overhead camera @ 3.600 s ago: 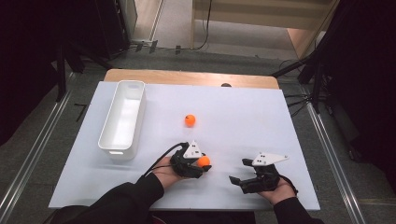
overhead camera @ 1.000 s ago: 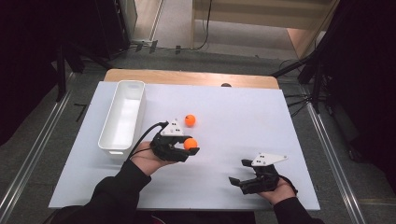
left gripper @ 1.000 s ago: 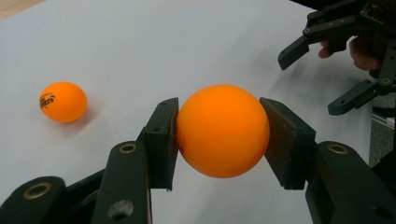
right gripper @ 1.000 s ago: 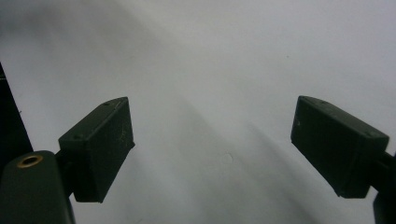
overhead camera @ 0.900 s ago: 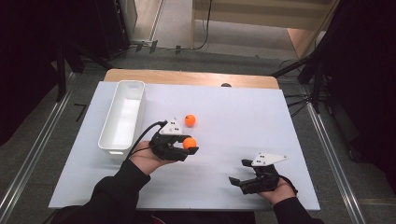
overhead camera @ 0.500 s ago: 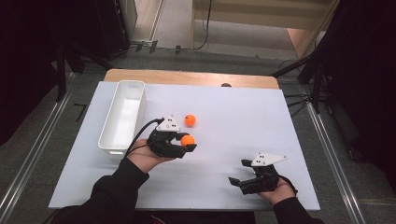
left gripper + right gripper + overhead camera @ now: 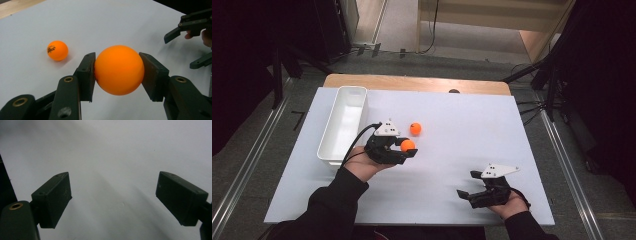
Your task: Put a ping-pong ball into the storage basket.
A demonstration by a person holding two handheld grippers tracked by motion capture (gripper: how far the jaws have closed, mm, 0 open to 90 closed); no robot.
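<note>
Left claw (image 7: 117,72) pinches an orange ball (image 7: 119,70) between its two black jaws, one pad on each side, right at the ball's fat middle. From the high view the ball (image 7: 407,145) is up off the white counter (image 7: 472,125), a little to the right of the white tray (image 7: 343,125), and near a second orange ball (image 7: 415,128) that rests on the counter. I think the job now is to carry the held ball over to the tray. To do it well, keep the squeeze steady and soft, because a smooth ball can pop out if it is pinched off center. Move slow and flat, go over the tray wall, then let go low so it does not bounce out. A ball is round, so it has no long side and points no way. Right claw (image 7: 477,192) is spread wide and holds nothing, near the front right edge.
</note>
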